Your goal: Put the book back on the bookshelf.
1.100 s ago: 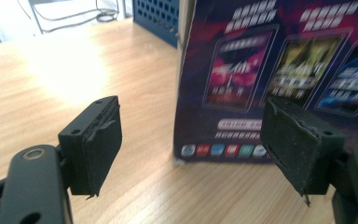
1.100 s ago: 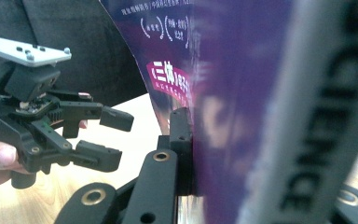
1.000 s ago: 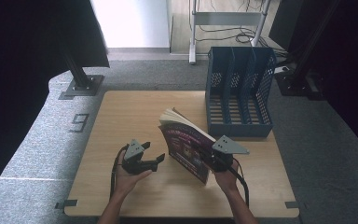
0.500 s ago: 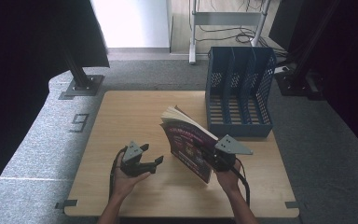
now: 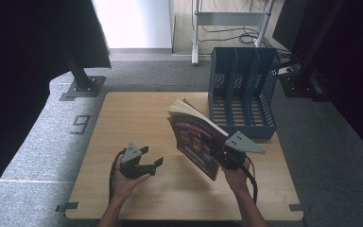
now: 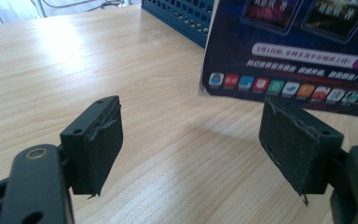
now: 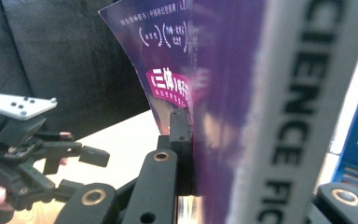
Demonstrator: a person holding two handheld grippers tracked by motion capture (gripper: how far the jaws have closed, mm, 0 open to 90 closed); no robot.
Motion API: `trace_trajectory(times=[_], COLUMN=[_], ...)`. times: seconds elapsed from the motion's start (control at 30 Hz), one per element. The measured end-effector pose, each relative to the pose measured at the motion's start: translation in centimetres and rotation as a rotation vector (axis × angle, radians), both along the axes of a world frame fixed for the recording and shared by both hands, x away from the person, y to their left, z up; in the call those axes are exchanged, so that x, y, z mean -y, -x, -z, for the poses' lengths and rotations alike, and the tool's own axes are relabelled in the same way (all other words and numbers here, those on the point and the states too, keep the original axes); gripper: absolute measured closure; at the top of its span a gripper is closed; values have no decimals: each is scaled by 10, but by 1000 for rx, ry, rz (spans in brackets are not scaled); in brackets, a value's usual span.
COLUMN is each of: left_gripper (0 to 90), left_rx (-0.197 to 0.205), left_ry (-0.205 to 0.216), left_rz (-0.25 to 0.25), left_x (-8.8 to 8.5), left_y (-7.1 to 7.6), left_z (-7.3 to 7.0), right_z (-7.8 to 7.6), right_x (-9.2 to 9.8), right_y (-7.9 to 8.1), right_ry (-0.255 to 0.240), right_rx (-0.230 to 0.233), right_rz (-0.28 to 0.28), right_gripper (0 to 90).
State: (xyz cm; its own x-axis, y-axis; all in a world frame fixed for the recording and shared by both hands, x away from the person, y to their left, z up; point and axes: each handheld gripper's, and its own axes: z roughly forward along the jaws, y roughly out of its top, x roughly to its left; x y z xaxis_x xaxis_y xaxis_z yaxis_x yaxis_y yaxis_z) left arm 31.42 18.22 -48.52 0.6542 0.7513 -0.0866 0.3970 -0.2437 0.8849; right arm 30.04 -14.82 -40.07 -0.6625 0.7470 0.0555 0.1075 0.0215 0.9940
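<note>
Your right gripper [image 5: 223,158] is clamped on a purple science-fiction magazine [image 5: 196,142], lifted and tilted over the worktop [image 5: 137,113] near its right edge. The blue file rack [image 5: 243,90] at the far right corner looks unfilled. Your left gripper [image 5: 144,161] hovers released.

Black left gripper [image 5: 144,163] and right gripper [image 5: 222,156], each topped by a grey three-cornered plate; black cables trailing; brass-ringed screws; torn black pads [image 6: 100,144]; bare forearms.
</note>
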Motion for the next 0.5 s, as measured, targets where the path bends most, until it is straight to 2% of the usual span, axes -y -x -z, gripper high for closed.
trace_trajectory(times=[0.43,0.5], left_gripper=[217,217], left_rx=[-13,-22], left_ry=[7,37], left_rz=[2,8], left_x=[-3,-5], left_y=[3,2], left_z=[-1,-2], right_z=[-20,-22], right_x=[8,8], right_y=[-2,-3], right_ry=[-16,-19], right_rx=[22,24], right_rz=[30,29], right_gripper=[815,815])
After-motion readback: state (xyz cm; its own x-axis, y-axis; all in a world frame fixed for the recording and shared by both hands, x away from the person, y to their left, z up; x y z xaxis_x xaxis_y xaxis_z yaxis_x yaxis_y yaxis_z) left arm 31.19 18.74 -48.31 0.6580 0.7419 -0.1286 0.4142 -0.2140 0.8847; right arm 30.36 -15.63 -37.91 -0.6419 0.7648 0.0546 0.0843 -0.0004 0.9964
